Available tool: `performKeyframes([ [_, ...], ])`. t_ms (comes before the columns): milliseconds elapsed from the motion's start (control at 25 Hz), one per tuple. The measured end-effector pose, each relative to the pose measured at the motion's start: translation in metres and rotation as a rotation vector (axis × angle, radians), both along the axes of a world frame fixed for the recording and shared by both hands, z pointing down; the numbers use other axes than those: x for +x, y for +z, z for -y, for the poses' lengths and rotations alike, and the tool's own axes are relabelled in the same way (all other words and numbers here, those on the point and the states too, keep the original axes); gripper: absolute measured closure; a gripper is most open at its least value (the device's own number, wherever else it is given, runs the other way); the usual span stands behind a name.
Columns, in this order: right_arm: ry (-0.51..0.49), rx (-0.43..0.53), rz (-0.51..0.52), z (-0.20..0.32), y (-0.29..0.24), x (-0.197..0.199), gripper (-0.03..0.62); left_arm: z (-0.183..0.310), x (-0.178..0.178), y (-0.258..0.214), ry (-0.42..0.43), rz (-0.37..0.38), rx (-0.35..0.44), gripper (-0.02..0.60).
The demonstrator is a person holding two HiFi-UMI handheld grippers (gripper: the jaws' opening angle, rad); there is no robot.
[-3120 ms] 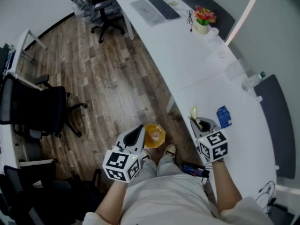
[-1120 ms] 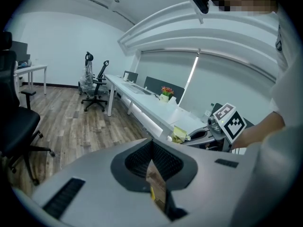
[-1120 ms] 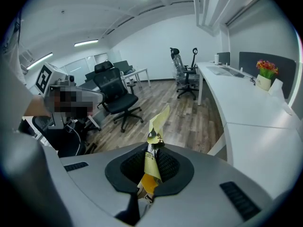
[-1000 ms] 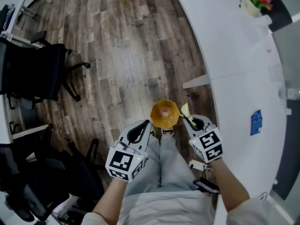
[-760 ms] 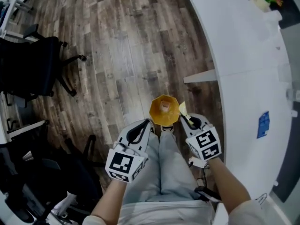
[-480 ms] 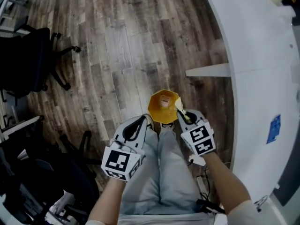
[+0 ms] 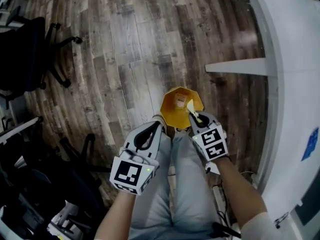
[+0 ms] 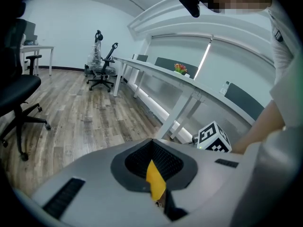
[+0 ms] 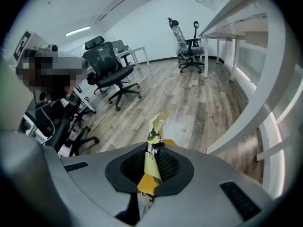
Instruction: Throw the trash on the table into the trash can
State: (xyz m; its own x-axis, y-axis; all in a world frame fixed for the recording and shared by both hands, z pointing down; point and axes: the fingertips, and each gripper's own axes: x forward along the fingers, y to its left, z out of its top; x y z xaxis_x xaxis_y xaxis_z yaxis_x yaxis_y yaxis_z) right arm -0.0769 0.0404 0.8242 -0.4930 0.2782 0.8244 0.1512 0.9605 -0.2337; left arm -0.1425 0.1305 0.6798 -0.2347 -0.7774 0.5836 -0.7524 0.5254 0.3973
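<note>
Crumpled yellowish wrapper (image 9: 158, 124) pinched in right tongs (image 9: 152, 161).

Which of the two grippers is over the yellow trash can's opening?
The right gripper: its jaws pinch a pale wrapper above the trash can. The left gripper sits beside the can.

No words or numbers can be read: the wrapper (image 9: 157, 125) carries print too small to make out (the cubes (image 7: 131, 174) bear only square black-and-white markers).
</note>
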Motion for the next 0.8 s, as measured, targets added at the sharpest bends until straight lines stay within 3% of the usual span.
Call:
performKeyframes([
  [520,-0.024,0.034,-0.109,-0.015,0.126,0.017,0.556,-0.023,0.004,0.070,-0.014,-0.001,-0.016,0.580],
  [800,-0.038,0.043,-0.153,-0.019,0.156,0.026,0.555,-0.032,0.004,0.086,-0.023,-0.005,-0.021,0.580],
])
